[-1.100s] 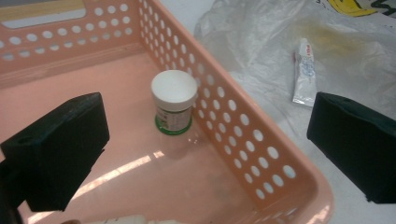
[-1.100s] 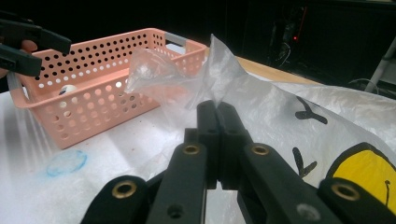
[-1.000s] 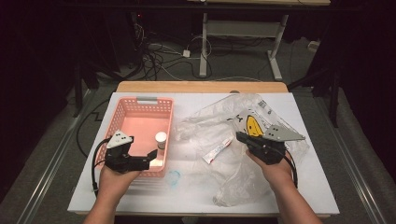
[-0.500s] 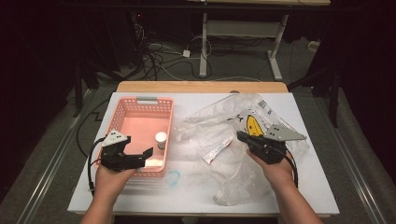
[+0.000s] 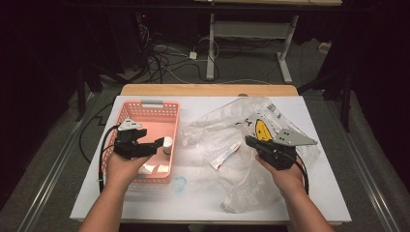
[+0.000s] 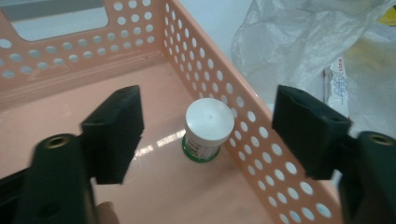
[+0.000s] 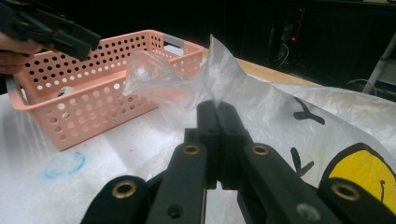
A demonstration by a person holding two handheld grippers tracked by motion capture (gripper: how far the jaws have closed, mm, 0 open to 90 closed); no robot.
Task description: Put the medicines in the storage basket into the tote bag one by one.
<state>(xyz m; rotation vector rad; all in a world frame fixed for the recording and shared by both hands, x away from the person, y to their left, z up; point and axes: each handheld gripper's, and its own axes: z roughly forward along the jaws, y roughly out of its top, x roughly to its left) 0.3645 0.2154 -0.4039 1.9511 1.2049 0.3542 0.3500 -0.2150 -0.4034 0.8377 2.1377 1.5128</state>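
Partly hidden under the clear plastic bag (image 5: 251, 145) lies a tube (image 5: 226, 154); left hand-held gripper (image 6: 208, 135) released, right hand-held gripper (image 7: 218, 114) clenched.

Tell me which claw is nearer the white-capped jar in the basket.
Left. The left claw hangs open just above the jar in the pink basket; the right claw is across the table, shut on the plastic bag.
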